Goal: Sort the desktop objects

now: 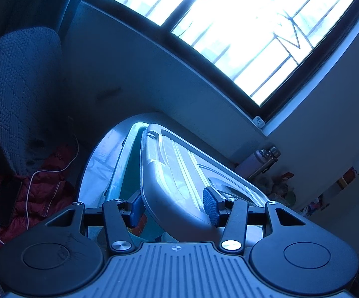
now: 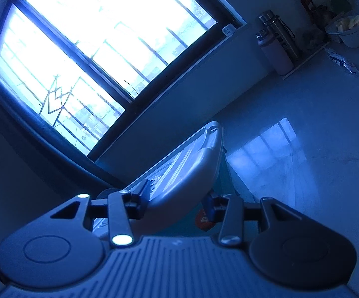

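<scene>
A grey plastic box lid (image 1: 177, 173) with moulded ridges is held tilted above a teal storage box (image 1: 127, 173). My left gripper (image 1: 174, 207) is shut on the lid's near edge, blue pads on either side. In the right wrist view the same lid (image 2: 189, 171) shows edge-on, and my right gripper (image 2: 177, 203) is shut on its other edge. The teal box (image 2: 223, 181) shows below the lid, with a red label by the right finger. The box's contents are hidden.
A large barred window (image 1: 241, 24) fills the back wall. Two metal flasks (image 2: 277, 44) stand by the wall, with a white bowl (image 2: 351, 32) and packets beyond. A quilted chair (image 1: 22, 94), red jacket (image 1: 42, 198), phone and white cable lie left.
</scene>
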